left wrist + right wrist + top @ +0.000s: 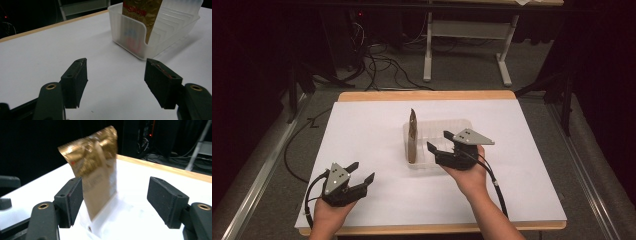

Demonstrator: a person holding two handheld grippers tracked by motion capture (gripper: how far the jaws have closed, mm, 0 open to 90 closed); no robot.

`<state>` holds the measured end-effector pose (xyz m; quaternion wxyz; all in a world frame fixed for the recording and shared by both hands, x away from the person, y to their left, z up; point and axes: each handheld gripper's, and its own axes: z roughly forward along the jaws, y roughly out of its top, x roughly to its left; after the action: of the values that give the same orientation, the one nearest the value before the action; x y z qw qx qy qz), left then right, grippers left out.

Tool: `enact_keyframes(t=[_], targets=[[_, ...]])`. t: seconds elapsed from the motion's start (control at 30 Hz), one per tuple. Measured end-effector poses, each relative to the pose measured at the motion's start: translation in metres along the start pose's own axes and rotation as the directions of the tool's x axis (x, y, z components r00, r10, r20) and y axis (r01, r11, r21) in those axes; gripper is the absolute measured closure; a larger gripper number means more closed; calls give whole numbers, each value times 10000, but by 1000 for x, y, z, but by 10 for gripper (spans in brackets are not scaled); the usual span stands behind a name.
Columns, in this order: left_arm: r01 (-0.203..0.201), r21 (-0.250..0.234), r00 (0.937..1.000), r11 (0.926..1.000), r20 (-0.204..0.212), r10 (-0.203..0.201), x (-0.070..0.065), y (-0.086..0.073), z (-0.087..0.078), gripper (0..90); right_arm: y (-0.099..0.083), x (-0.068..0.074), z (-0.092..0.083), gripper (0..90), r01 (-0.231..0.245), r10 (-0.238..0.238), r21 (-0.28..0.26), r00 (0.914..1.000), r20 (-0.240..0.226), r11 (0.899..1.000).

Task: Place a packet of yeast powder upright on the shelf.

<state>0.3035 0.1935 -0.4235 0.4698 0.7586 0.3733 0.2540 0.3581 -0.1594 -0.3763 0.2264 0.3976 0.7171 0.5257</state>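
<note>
A gold foil packet (412,136) stands upright at the left end of a clear plastic ribbed tray (462,127) in the middle of the white table. The right gripper (438,141) is open, held over the tray's near right part, jaws pointing left toward the packet. In the right gripper view the packet (97,177) stands just beyond the left jaw, with nothing between the jaws. The left gripper (362,171) is open near the table's front left, apart from the tray. Ahead of it, the left gripper view has the tray (130,35) and the packet (145,15).
The white sheet (362,130) covers a wooden table with its edge visible at the back (427,95). Beyond the table stand a white desk frame (467,45) and loose cables (382,65) on the floor. A black cable (494,185) trails from the right gripper.
</note>
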Motion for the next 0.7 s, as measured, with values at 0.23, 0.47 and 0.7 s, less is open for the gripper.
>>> enact_keyframes(t=[0.23, 0.47, 0.7], targets=[[-2, 40, 10000, 10000, -12, 2, 0, 0, 0, 356, -16, -20, -32, 292, 196, -204, 164, 9986, 495, 9997], [-56, 152, 10000, 9999, -41, 57, -2, -1, 2, 356, -43, -59, -80, 289, 78, -157, 511, 9876, 1562, 9987], [33, 235, 10000, 9997, -88, -31, -1, -2, 4, 356, -80, -102, -131, 293, -389, 184, 681, 9603, 2785, 9969]])
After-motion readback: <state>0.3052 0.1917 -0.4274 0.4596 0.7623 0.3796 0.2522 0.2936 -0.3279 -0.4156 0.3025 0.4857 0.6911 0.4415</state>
